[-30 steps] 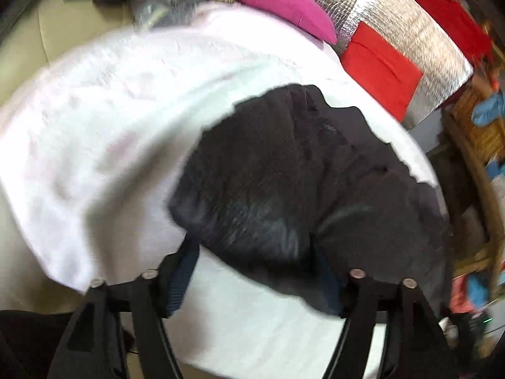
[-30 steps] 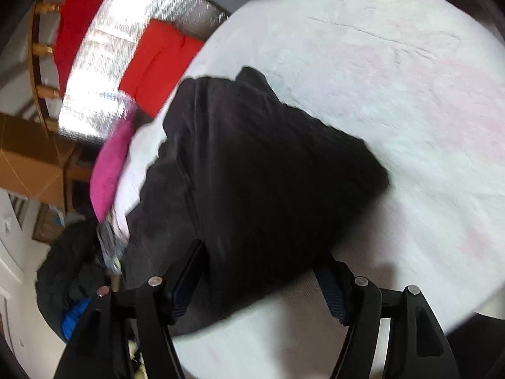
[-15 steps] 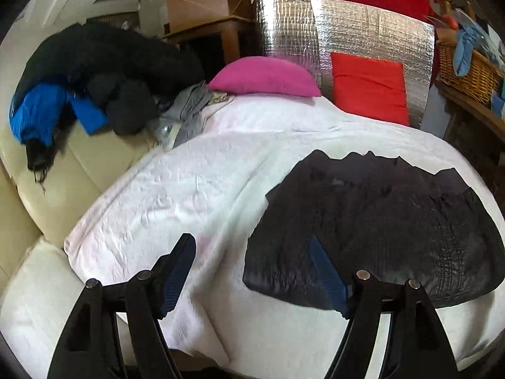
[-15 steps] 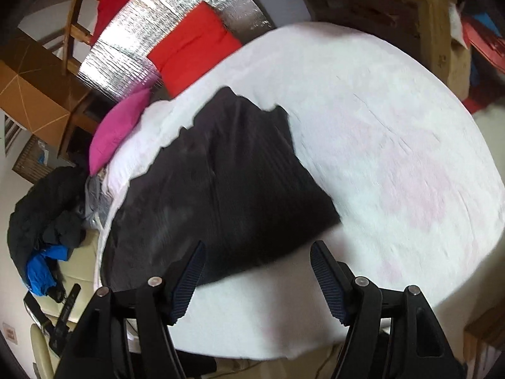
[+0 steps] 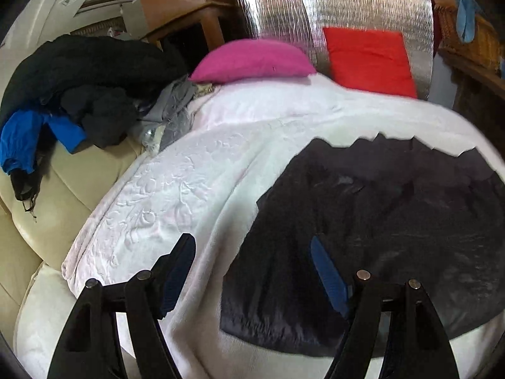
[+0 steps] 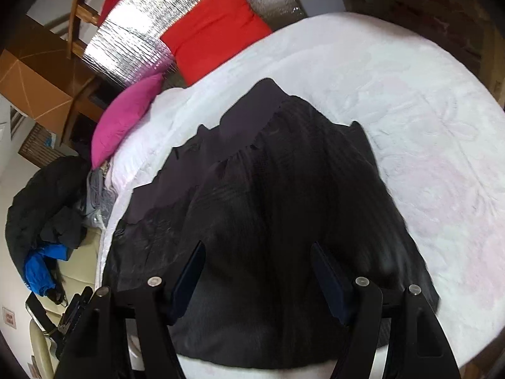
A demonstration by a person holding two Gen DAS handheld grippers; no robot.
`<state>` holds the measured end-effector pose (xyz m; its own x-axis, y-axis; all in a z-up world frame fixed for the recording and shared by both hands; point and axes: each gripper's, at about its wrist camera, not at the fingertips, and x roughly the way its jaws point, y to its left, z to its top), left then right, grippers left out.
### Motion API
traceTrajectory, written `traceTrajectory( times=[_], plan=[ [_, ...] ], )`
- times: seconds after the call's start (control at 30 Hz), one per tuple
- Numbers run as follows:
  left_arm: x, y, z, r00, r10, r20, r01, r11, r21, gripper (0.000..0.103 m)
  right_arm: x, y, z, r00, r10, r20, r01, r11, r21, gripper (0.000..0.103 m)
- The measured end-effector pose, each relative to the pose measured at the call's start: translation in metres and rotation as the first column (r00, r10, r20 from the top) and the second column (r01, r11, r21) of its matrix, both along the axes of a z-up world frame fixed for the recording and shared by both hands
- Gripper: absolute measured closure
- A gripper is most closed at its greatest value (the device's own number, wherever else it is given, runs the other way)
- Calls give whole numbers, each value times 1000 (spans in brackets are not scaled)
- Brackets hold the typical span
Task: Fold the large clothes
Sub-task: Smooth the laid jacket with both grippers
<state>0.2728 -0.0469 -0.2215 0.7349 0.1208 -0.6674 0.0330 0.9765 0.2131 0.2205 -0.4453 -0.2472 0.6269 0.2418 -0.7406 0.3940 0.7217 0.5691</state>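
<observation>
Black garment [image 5: 394, 237], folded, flat on white blanket [image 5: 176, 195], frame centre-right; left gripper [image 5: 252, 271] and right gripper [image 6: 257, 271] both wide open, holding nothing.

I am in a lived-in home, in a sitting or sleeping corner. I work over a cream leather sofa [image 5: 63, 195] spread with a white embossed blanket [image 5: 176, 195]. A magenta cushion [image 5: 252, 61] and a red cushion [image 5: 367, 60] lean near a silver quilted foil panel [image 5: 347, 6]. A heap of black and blue jackets [image 5: 72, 94] sprawls on the sofa, with a woven wicker basket [image 5: 473, 34] on wooden shelving.
</observation>
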Motion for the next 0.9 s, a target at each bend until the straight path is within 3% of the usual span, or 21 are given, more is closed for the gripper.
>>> traceTrajectory(
  times=[0.27,0.47,0.7,0.9],
  plan=[
    [34,-8,-45,990,4,-138,-2,1000,19,27,33,-10,-24,998,24,-54,-25,1000,-12,30],
    [38,-17,-51,994,-1,-111,8,998,68,24,40,-9,-27,997,55,-63,-58,997,-45,27],
    [34,-18,-52,996,-16,-92,23,997,70,24,42,-4,-25,996,72,-54,-77,993,-94,26],
    [31,-17,-51,996,-24,-85,30,998,62,24,26,-18,-13,998,57,14,-57,998,1,26]
  ],
)
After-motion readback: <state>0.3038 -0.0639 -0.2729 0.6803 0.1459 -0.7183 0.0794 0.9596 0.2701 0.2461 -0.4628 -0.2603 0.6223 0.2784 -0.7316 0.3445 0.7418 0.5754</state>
